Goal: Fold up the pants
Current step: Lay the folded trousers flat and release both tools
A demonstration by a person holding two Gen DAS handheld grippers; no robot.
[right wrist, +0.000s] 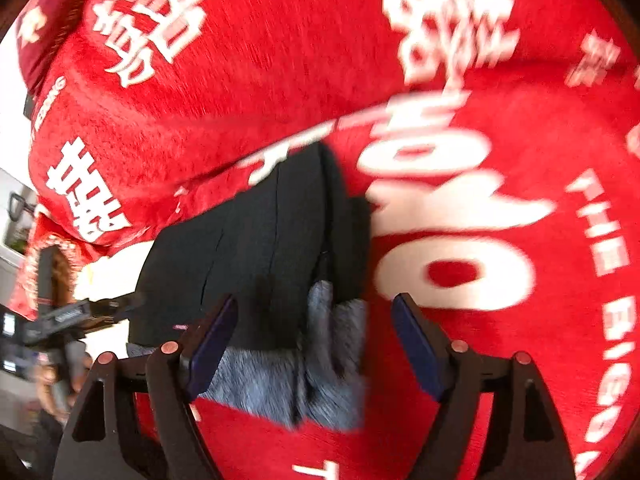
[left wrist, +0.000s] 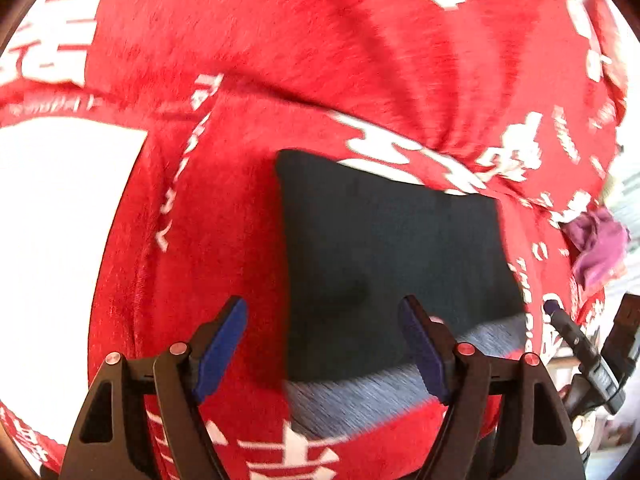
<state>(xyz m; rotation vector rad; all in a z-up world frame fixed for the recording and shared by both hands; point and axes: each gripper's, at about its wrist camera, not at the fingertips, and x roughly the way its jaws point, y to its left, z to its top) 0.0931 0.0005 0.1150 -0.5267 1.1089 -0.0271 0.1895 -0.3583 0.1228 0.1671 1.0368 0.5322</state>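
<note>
- Black folded pants sit flat on your red blanket with white lettering, grey fleecy lining showing at the near edge.
- Your left gripper is spread wide over that edge, gripping nothing.
- Your right gripper is wide too, empty, hanging above the pants' other near corner.

The left gripper and the right gripper both point steeply down, jaws spread wide, pads pressing on nothing.
</note>
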